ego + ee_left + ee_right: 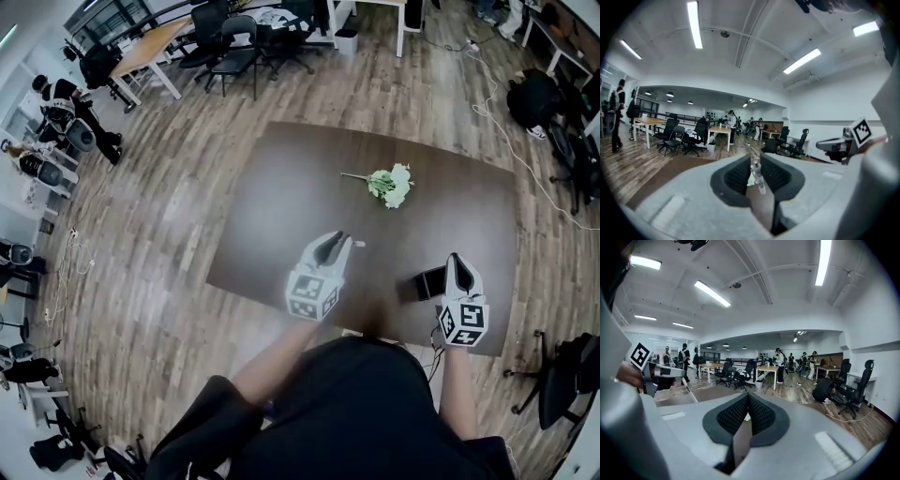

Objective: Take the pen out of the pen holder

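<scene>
Nearest the camera: the person's dark top and both forearms, reaching over the near edge of a dark brown table (281, 206).

Left gripper (754, 160): jaws partly closed and clamped on a slim pale pen (757, 177). The pen runs along the gap between the pads and its tip pokes out past the jaw tips. It is clear of the holder, held above the table left of it.

Right gripper (748, 395): jaws brought together at the tips, nothing gripped.

Black pen holder (430, 282): on the table just beside the right gripper, on its left side. Whether they touch cannot be told. Interior too dark to read; no contents made out.

Mid-table: a bunch of white flowers (392, 185) lying loose, well apart from both grippers.

Beyond: wood-plank floor, desks (150, 49) and office chairs (234, 49)
</scene>
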### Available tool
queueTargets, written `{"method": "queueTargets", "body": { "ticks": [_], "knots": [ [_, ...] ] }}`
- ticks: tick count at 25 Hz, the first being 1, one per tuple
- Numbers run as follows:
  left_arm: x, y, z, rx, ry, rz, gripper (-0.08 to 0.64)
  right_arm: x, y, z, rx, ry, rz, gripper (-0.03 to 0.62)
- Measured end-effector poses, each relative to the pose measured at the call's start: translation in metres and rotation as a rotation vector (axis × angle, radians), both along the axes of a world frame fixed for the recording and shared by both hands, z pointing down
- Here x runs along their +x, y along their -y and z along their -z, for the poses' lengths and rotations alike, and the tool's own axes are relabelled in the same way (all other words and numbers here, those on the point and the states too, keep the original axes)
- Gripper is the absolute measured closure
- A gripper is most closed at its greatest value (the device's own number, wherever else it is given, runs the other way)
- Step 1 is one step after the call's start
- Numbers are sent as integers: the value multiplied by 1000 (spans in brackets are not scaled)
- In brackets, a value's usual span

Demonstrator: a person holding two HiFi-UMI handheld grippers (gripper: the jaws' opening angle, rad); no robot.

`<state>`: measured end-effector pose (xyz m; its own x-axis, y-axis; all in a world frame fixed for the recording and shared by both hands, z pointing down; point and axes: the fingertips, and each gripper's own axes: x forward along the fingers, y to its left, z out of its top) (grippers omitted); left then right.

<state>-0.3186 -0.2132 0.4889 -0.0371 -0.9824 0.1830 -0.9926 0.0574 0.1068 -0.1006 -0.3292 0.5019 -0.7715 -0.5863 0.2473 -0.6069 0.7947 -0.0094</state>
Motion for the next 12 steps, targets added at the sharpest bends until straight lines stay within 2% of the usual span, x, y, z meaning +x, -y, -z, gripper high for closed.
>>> {"method": "queueTargets", "body": {
  "ticks": [12],
  "knots": [
    [-16,-2,-4,0,-9,-28,494,-21,-8,0,19,-9,-9,591]
  ]
}}
